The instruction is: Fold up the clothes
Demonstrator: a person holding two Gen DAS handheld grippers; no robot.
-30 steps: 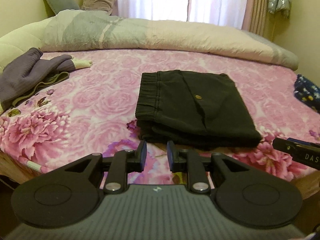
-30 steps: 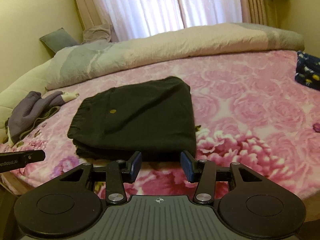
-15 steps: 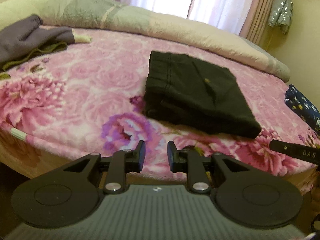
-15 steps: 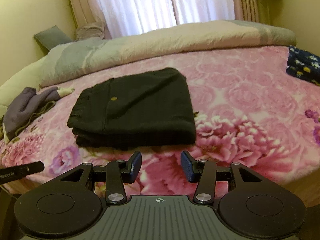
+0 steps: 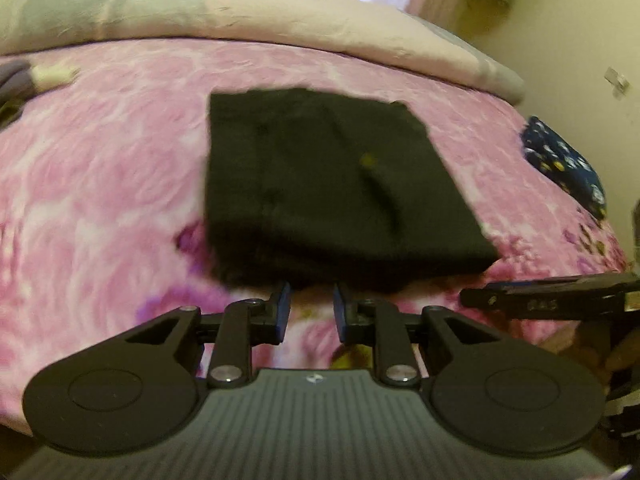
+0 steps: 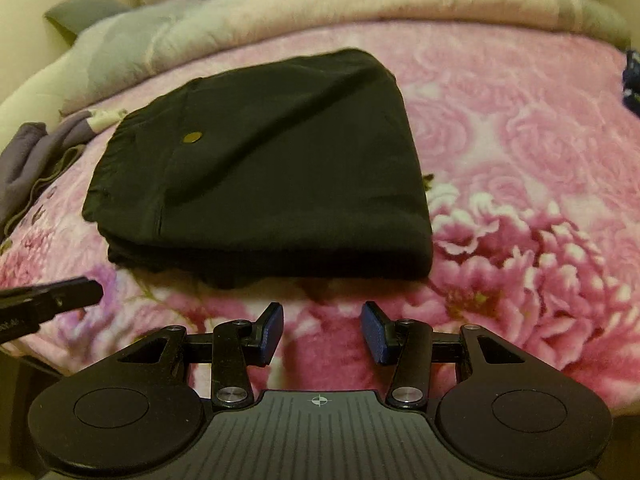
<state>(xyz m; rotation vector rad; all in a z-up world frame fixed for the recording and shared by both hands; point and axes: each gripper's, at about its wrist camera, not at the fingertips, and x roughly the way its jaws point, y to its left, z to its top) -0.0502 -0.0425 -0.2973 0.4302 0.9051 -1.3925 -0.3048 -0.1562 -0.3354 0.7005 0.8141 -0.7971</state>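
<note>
A black garment (image 5: 332, 188) (image 6: 264, 164) lies folded into a thick rectangle on the pink floral bedspread (image 5: 100, 168) (image 6: 520, 152), a brass button on its top face. My left gripper (image 5: 308, 304) hovers open just short of the garment's near edge, nothing between its fingers. My right gripper (image 6: 322, 328) is open wider, a little back from the same edge and empty. Each gripper's tip shows at the side of the other's view. The left wrist view is motion-blurred.
A rolled grey and beige duvet (image 5: 240, 16) (image 6: 360, 4) runs along the far side of the bed. A purple garment (image 6: 36, 160) lies at the left. A navy patterned cloth (image 5: 568, 164) sits at the right, by the wall.
Both grippers have dropped closer to the black garment's near edge, which now looms larger. Neither gripper's opening has changed, and the garment has not moved.
</note>
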